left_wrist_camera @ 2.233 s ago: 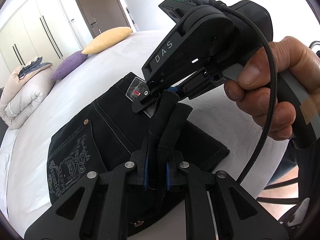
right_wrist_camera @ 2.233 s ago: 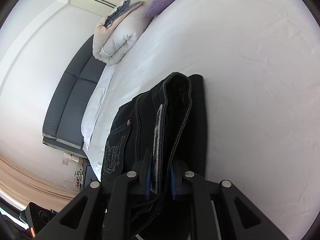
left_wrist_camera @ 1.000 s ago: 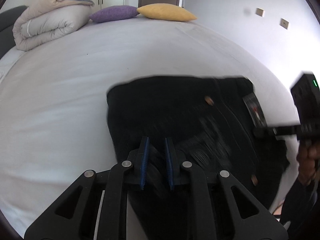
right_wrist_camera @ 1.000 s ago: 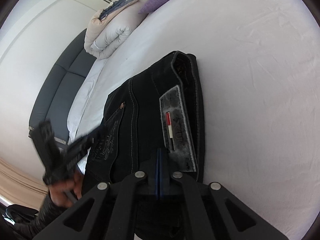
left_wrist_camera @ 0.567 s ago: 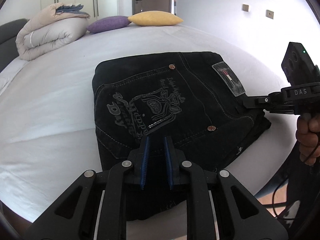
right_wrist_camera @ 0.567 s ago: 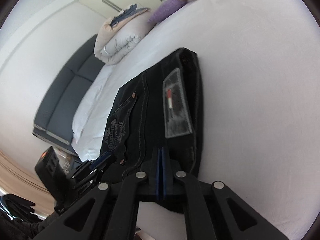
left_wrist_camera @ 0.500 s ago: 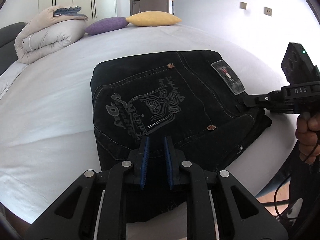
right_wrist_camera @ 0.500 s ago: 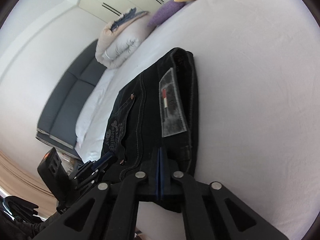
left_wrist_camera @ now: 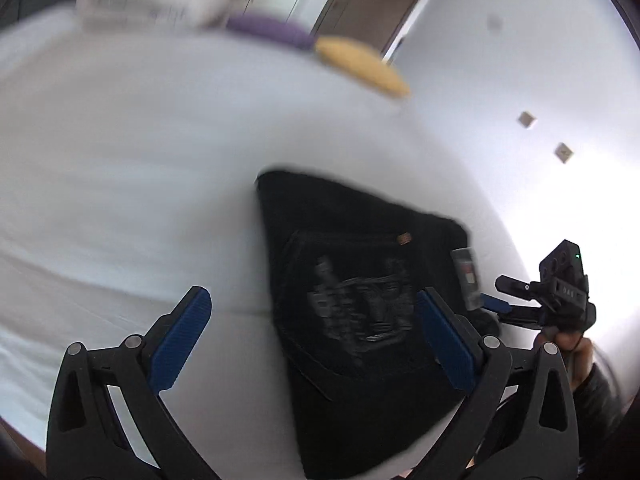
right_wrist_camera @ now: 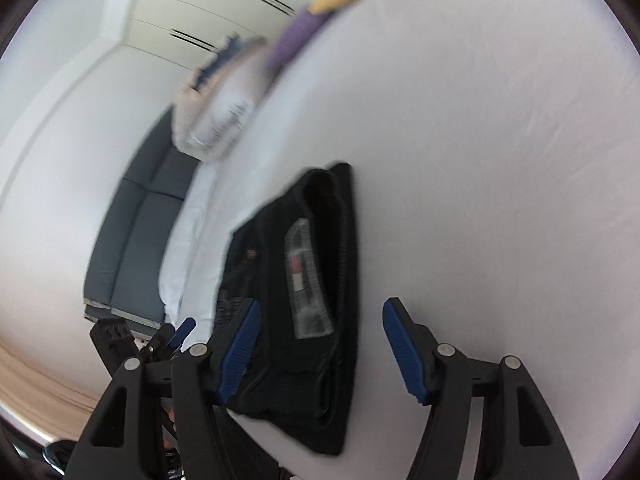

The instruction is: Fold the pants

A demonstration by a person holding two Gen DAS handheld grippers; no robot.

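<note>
The black pants (left_wrist_camera: 360,280) lie folded into a compact rectangle near the front edge of the white bed (left_wrist_camera: 140,160), back pocket embroidery and grey waist patch facing up. My left gripper (left_wrist_camera: 312,316) is open and empty, lifted above the pants' left part. My right gripper (right_wrist_camera: 320,336) is open and empty, held above the waist patch (right_wrist_camera: 304,280) end of the pants (right_wrist_camera: 304,300). The right gripper also shows at the pants' right edge in the left wrist view (left_wrist_camera: 532,300). Both views are blurred by motion.
A yellow pillow (left_wrist_camera: 360,66), a purple pillow (left_wrist_camera: 272,32) and a rolled duvet (left_wrist_camera: 152,0) lie at the far end of the bed. A grey sofa (right_wrist_camera: 136,240) stands beside the bed. The bed's front edge runs just below the pants.
Both grippers have opened wide and pulled up and back from the pants. The folded pants stay lying on the bed.
</note>
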